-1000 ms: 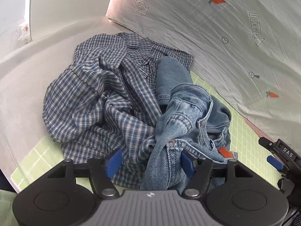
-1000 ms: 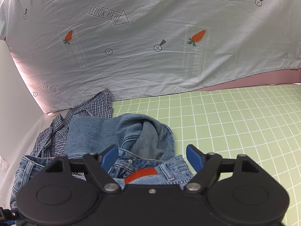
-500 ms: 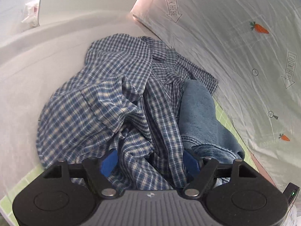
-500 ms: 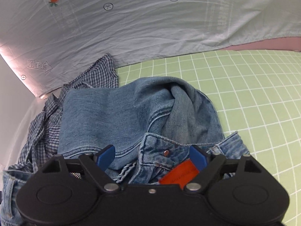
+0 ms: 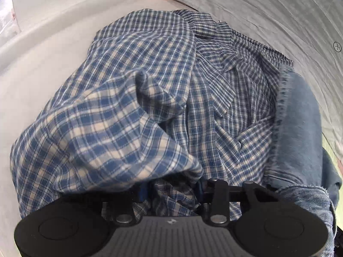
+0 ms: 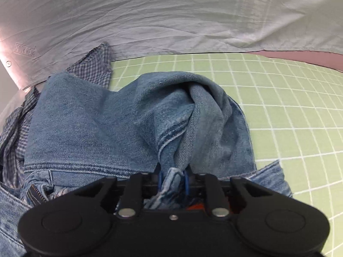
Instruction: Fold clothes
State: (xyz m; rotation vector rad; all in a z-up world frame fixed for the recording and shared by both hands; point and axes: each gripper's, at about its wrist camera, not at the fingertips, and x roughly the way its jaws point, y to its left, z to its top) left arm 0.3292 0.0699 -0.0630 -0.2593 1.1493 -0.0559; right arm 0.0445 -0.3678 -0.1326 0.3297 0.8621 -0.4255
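Left gripper (image 5: 171, 190): jaws just closed, now pinched on the shirt (image 5: 133, 98), which fills mid-frame.
Right gripper (image 6: 173, 182): jaws just closed, now clamped on a jeans (image 6: 120, 120) fold, lower centre.
Mat (image 6: 289, 111): bare at right.
Meaning: both garments gripped; separation judged next, folding unstarted.

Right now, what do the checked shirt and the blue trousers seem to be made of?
Checked shirt: looks like thin woven cotton, matte; blue and cream yarn checks, soft sharp creases. Blue trousers: denim, most likely cotton; diagonal twill ribs, faded wash, double-stitched seams, frayed edge. Fibre content cannot be confirmed by sight.
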